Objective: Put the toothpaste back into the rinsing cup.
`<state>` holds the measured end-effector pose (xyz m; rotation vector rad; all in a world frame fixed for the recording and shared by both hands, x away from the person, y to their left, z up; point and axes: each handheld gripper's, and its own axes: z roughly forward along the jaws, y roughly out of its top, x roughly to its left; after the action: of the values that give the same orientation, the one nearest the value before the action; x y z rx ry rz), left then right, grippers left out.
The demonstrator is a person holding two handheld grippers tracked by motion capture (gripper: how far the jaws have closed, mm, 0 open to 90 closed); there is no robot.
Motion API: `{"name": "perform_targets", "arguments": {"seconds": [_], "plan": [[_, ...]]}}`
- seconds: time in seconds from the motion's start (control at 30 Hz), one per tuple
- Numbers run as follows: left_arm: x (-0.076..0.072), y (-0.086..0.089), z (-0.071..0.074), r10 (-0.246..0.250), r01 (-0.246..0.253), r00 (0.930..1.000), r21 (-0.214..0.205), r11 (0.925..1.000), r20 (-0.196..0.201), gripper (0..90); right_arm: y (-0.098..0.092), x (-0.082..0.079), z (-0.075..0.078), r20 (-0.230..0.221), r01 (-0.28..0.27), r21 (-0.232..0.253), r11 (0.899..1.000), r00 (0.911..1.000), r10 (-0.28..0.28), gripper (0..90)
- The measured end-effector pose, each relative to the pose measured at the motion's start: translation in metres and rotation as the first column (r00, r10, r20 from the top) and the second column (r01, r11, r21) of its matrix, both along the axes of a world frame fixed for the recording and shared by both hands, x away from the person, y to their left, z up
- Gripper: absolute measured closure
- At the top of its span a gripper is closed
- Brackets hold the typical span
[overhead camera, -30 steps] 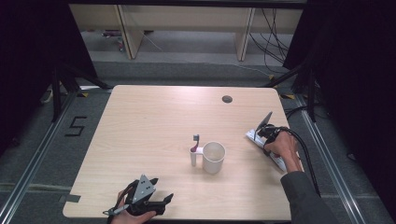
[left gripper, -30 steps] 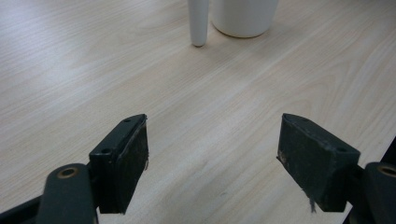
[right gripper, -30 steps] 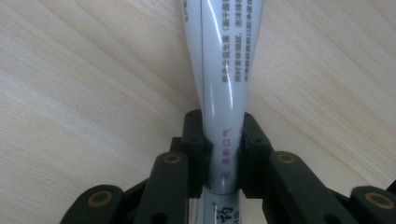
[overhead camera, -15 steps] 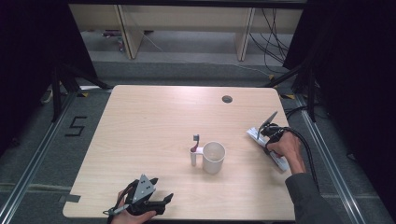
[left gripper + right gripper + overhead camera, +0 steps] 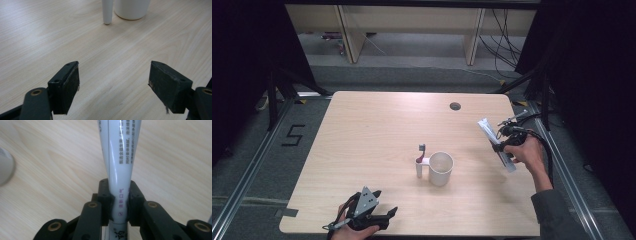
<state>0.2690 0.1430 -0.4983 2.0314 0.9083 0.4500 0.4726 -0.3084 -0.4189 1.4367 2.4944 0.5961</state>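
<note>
- Gripping a white tube (image 5: pixel 119 157), the right gripper (image 5: pixel 507 143) holds it near the table's (image 5: pixel 377 125) right edge.
- Left gripper (image 5: pixel 113 85) rests at the near edge, jaws spread wide, empty.
- White mug (image 5: pixel 440 168) and toothbrush (image 5: pixel 420 161) stand mid-table, touching.

A pale wooden table (image 5: pixel 377 125) stands on grey floor (image 5: pixel 257 165), with wooden shelving (image 5: pixel 412 30) beyond.

Left gripper (image 5: pixel 384 218), at 7 o'clock: black, topped by a grey three-cornered plate (image 5: pixel 366 200); its flat black pads (image 5: pixel 70 86) sit on arms fixed with brass-coloured screws. Right gripper (image 5: pixel 499 146), at 3 o'clock: black, trailing a black cable (image 5: pixel 548 155), above a dark grey sleeve (image 5: pixel 557 215).
</note>
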Motion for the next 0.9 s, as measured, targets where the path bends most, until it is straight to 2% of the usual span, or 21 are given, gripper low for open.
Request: {"name": "perform_targets", "arguments": {"seconds": [0.07, 0.1, 0.17, 0.23, 0.3, 0.33, 0.37, 0.43, 0.47, 0.5, 0.53, 0.57, 0.6, 0.63, 0.67, 0.73, 0.77, 0.8, 0.83, 0.87, 0.9], "plan": [[0.001, 0.0, -0.001, -0.005, 0.005, 1.0, -0.014, 0.9999, 0.005, 24.3, 0.003, -0.004, 0.005, 0.009, 0.015, 0.059, 0.998, 0.9998, -0.016, 77.0], [0.001, 0.0, -0.001, -0.003, 0.003, 1.0, -0.015, 0.9999, 0.008, 24.3, 0.003, -0.005, 0.007, 0.058, -0.008, 0.076, 0.997, 0.9983, 0.003, 77.0], [0.001, 0.0, -0.001, 0.001, -0.001, 1.0, -0.01, 0.9999, 0.008, 24.3, 0.004, -0.006, 0.01, 0.087, -0.022, 0.108, 0.994, 0.9961, 0.012, 77.0], [0.001, 0.0, -0.001, -0.004, 0.004, 1.0, -0.014, 0.9999, 0.006, 24.3, 0.01, -0.01, 0.012, 0.11, -0.016, 0.171, 0.985, 0.9939, -0.003, 77.0], [0.002, 0.001, -0.001, -0.003, 0.003, 1.0, 0.002, 1.0, 0.009, 24.3, 0.013, -0.013, 0.015, 0.155, -0.031, 0.193, 0.981, 0.988, 0.001, 77.0], [0.001, -0.001, -0.002, 0.004, -0.004, 1.0, -0.021, 0.9998, 0.006, 24.3, 0.014, -0.014, 0.017, 0.162, -0.031, 0.205, 0.978, 0.9868, -0.003, 77.0], [0.001, 0.0, -0.001, -0.001, 0.001, 1.0, -0.012, 0.9999, 0.008, 24.3, 0.016, -0.016, 0.018, 0.182, -0.035, 0.218, 0.975, 0.9833, -0.005, 76.9], [0.001, 0.0, -0.001, -0.002, 0.002, 1.0, -0.016, 0.9999, 0.007, 24.3, 0.021, -0.018, 0.022, 0.19, -0.037, 0.256, 0.966, 0.9817, -0.013, 77.0], [0.002, 0.001, -0.001, 0.0, 0.0, 1.0, 0.003, 1.0, 0.009, 24.3, 0.021, -0.019, 0.022, 0.216, -0.051, 0.266, 0.963, 0.9764, -0.008, 77.0], [0.001, 0.001, -0.001, 0.001, -0.001, 1.0, 0.003, 1.0, 0.008, 24.3, 0.023, -0.021, 0.025, 0.215, -0.06, 0.29, 0.955, 0.9766, -0.004, 76.9], [0.001, 0.001, -0.001, -0.002, 0.002, 1.0, 0.008, 1.0, 0.009, 24.3, 0.023, -0.02, 0.025, 0.244, -0.084, 0.282, 0.956, 0.9696, 0.013, 77.0], [0.001, 0.0, -0.001, 0.0, 0.0, 1.0, -0.013, 0.9999, 0.009, 24.3, 0.026, -0.023, 0.028, 0.244, -0.073, 0.296, 0.952, 0.9698, -0.002, 77.0], [0.001, 0.0, -0.001, 0.002, -0.002, 1.0, -0.022, 0.9997, 0.009, 24.3, 0.027, -0.023, 0.029, 0.259, -0.097, 0.3, 0.949, 0.9657, 0.016, 76.9], [0.001, 0.0, -0.001, 0.002, -0.002, 0.9999, -0.007, 1.0, 0.01, 24.3, 0.028, -0.024, 0.03, 0.301, -0.114, 0.295, 0.949, 0.9534, 0.021, 77.0], [0.002, 0.001, -0.001, 0.001, -0.001, 1.0, 0.007, 1.0, 0.008, 24.3, 0.031, -0.027, 0.031, 0.281, -0.104, 0.33, 0.938, 0.9596, 0.008, 76.9], [0.001, 0.001, -0.001, -0.002, 0.002, 1.0, 0.008, 1.0, 0.009, 24.3, 0.034, -0.028, 0.032, 0.324, -0.135, 0.337, 0.932, 0.9457, 0.02, 76.9], [0.001, 0.0, -0.001, -0.001, 0.001, 1.0, -0.013, 0.9999, 0.008, 24.2, 0.038, -0.029, 0.034, 0.311, -0.14, 0.359, 0.923, 0.95, 0.023, 76.9], [0.001, 0.0, -0.001, 0.0, 0.0, 1.0, -0.012, 0.9999, 0.008, 24.2, 0.039, -0.03, 0.034, 0.34, -0.163, 0.359, 0.919, 0.9399, 0.034, 76.9], [0.001, 0.0, -0.001, 0.005, -0.005, 1.0, -0.023, 0.9997, 0.007, 24.1, 0.041, -0.031, 0.035, 0.347, -0.175, 0.381, 0.908, 0.9371, 0.035, 76.9], [0.002, 0.001, -0.001, 0.001, -0.001, 1.0, 0.005, 1.0, 0.009, 24.1, 0.042, -0.031, 0.035, 0.358, -0.19, 0.384, 0.904, 0.9325, 0.044, 76.9], [0.001, 0.001, -0.001, -0.002, 0.002, 1.0, -0.002, 1.0, 0.009, 24.1, 0.046, -0.035, 0.037, 0.352, -0.195, 0.405, 0.894, 0.9348, 0.044, 76.9]]}}
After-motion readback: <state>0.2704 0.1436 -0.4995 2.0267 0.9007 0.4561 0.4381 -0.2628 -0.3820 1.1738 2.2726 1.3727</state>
